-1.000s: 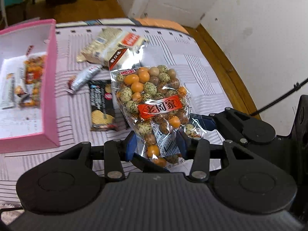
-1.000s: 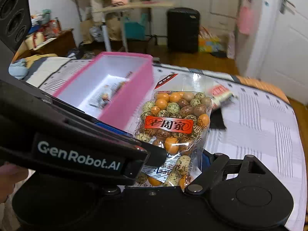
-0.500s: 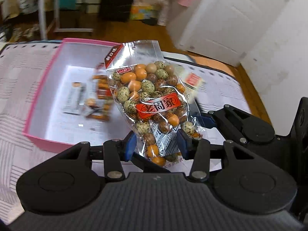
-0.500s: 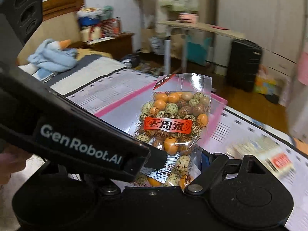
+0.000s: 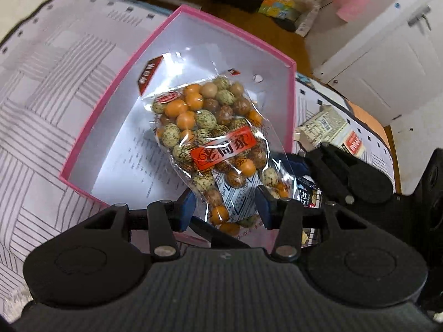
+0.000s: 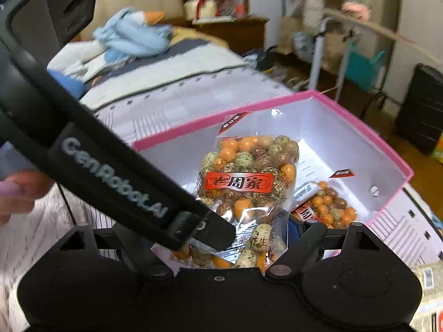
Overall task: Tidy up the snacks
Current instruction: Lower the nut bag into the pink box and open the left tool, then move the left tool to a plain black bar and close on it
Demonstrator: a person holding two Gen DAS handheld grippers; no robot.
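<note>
Placement is the step in hand: we hold the clear bag of coated peanuts (image 5: 213,138) over the open pink box (image 5: 116,88), which sits on the striped bed cover (image 5: 41,96). Our left tool (image 5: 225,207) is clenched on the bag's lower end, the blue pads pressing either side of the printed seal. Our right tool (image 6: 243,238) appears to pinch the same end from beside it, though the left tool's body crosses the right wrist view and hides one finger, so we cannot be sure how firmly it grips. The bag hangs above the box's white floor, not yet resting on it. A second peanut bag (image 6: 326,210) already lies in the box's near corner, and a pale wafer pack (image 5: 329,132) and a dark snack packet (image 5: 310,196) remain outside on the bed. Next, we judge, comes lowering the bag until it lies flat beside the one already inside, then opening both tools together so the slippery film slides free instead of snagging, and lifting clear of the box wall before reaching for the leftover packs.
</note>
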